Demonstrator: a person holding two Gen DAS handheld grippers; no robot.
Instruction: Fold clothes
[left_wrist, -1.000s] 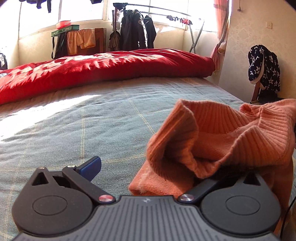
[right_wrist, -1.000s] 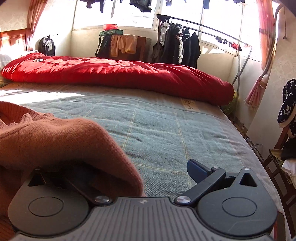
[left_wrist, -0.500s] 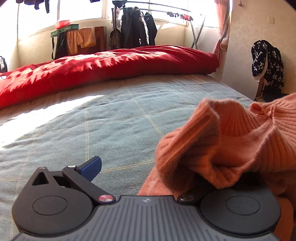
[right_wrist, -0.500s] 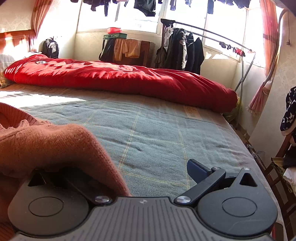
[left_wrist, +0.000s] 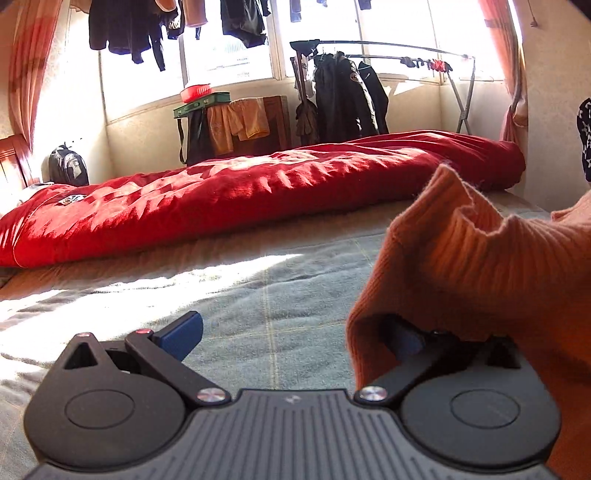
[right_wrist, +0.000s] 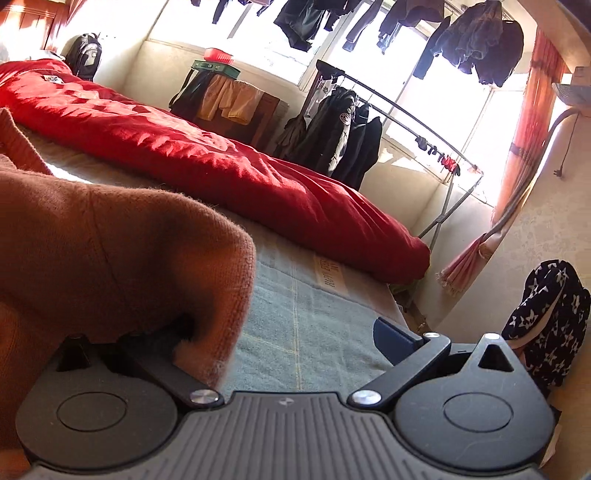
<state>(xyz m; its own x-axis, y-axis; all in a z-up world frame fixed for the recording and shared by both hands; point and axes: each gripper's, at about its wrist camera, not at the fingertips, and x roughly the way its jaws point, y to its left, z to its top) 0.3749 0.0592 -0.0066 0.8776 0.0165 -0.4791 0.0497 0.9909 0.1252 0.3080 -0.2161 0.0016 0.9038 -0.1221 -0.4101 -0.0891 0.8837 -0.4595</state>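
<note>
Orange sweater (right_wrist: 110, 258) hides the right gripper's (right_wrist: 291, 332) left finger.

Both views have tipped upward, taking in more of the window and the hanging clothes (left_wrist: 122, 26); the right wrist view has also rolled, so the red quilt (right_wrist: 207, 162) slants; the orange sweater (left_wrist: 487, 266) has risen off the bedsheet (left_wrist: 280, 295), draped over each gripper's inner finger.

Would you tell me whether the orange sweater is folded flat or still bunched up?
Bunched, not folded: the orange sweater drapes in loose folds over both grippers.
</note>
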